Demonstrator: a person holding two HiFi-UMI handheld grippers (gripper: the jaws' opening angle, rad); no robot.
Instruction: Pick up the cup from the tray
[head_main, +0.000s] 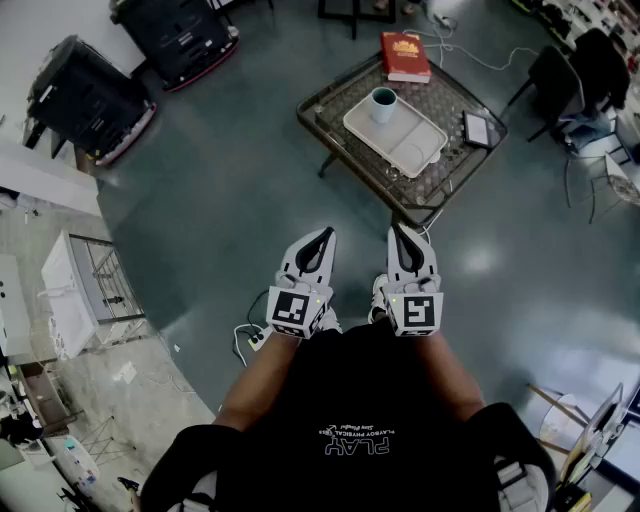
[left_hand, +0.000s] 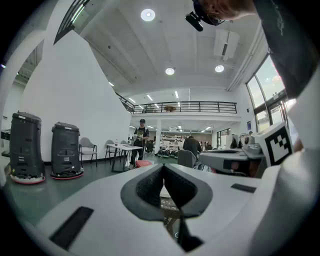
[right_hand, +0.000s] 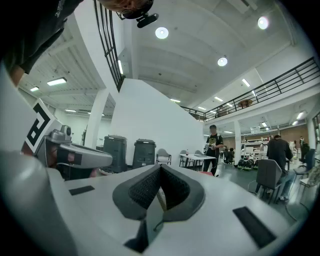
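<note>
Closest to us, our black shirt (head_main: 350, 420) is filling the bottom of the head view, and just beyond it we are holding both grippers side by side above the green floor (head_main: 220, 190). The left gripper (head_main: 323, 234) is showing its fingers (left_hand: 149, 187) pressed together with nothing between them. The right gripper (head_main: 396, 230) is doing the same, its fingers (right_hand: 144, 189) closed on nothing. Both are pointing toward a low glass-topped surface (head_main: 455, 185) that is standing well apart from them. On it a white tray (head_main: 420, 150) is lying, and the cup (head_main: 383, 103) is standing upright in the tray's far corner. A red book (head_main: 404, 56) is lying on the surface just beyond the tray, and a small dark tablet (head_main: 477, 128) is resting to the tray's right. Two black machines (head_main: 85, 95) are standing at the far left of the floor.
</note>
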